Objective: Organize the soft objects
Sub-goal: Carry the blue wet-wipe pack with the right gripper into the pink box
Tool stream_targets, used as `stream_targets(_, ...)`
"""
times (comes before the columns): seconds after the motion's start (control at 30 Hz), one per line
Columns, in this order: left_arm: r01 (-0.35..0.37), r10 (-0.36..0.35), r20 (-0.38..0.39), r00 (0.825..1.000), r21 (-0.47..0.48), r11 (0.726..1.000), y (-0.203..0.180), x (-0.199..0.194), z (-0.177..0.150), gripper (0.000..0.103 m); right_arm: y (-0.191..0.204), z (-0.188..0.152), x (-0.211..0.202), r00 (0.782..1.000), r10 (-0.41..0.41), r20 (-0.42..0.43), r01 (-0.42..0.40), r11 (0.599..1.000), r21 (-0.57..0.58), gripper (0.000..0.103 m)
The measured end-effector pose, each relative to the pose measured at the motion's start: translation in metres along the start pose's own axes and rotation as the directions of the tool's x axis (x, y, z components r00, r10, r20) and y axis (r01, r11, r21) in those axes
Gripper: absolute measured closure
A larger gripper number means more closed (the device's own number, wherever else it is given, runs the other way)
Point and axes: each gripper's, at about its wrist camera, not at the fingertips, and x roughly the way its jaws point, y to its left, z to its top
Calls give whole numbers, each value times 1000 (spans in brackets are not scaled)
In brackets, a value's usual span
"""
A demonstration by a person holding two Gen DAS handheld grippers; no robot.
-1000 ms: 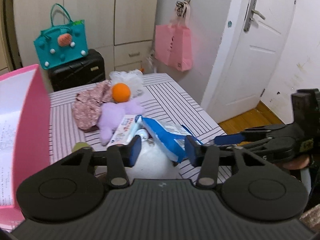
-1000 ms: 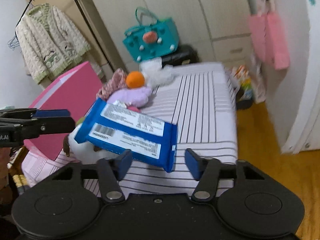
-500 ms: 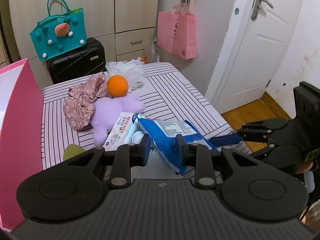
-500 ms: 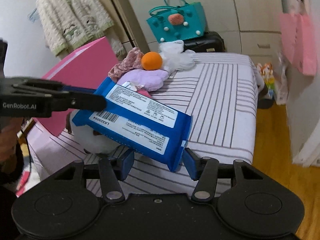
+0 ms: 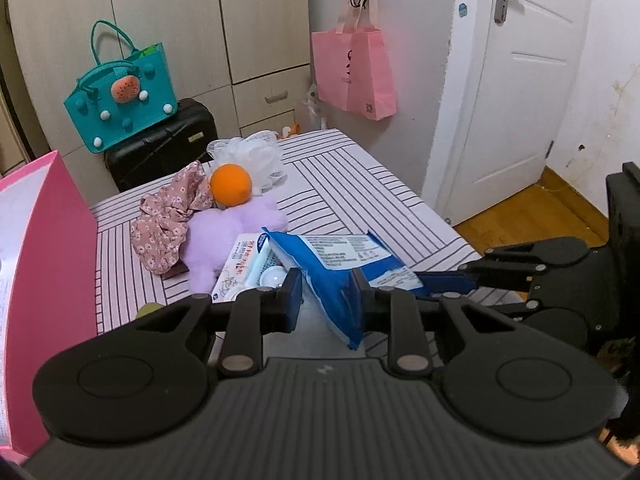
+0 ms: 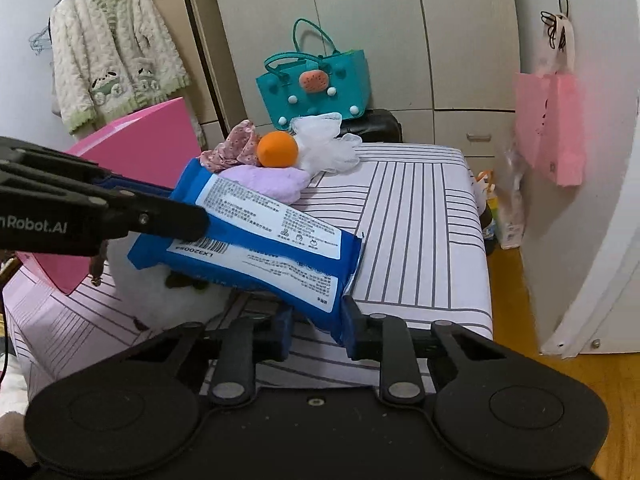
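- The blue packet, a soft pack with a white label and a barcode, is held up off the striped table, tilted, one end at each claw.
- The right gripper is closing on the packet's near corner; that corner sits between its blue pads, which look pressed against it.
- The left gripper pinches the packet's other end between its blue pads, the wrapper crumpled there. From the right-hand camera its black fingers reach in from the left and lie across the packet.
- Under the packet lies something white and fluffy; beside it a smaller white pack with red print.
- Farther back on the table sit a lilac plush toy, an orange ball resting on it, a pink flowered cloth and a white mesh puff.
- A pink box stands at the table's left edge.
- Behind the table, a teal bag rests on a black suitcase before the cupboards.
- A pink tote hangs on the wall by the white door; a cream cardigan hangs at the left.
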Motion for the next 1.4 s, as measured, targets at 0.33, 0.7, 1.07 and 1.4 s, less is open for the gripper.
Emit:
stream_targets(0.33,51,-51,39,998,-4,999,6,-31,-1,79,21,9,-26,999,-37,6,37,999,11,74)
stream_targets(0.7,110,-109,26,994,-28,994,24,-79,-14,80,70,21,-66,993,-94,-66,89,994,-69,74)
stream_targets(1.07,107,-103,39,994,-103,989,62,-144,-52,80,134,27,-92,992,-49,-119,27,983,-181,75)
stream_targets(1.4,51,-45,48,998,-142,989,117,-199,-73,80,208,43,-93,994,19,-104,-51,948,-313,75)
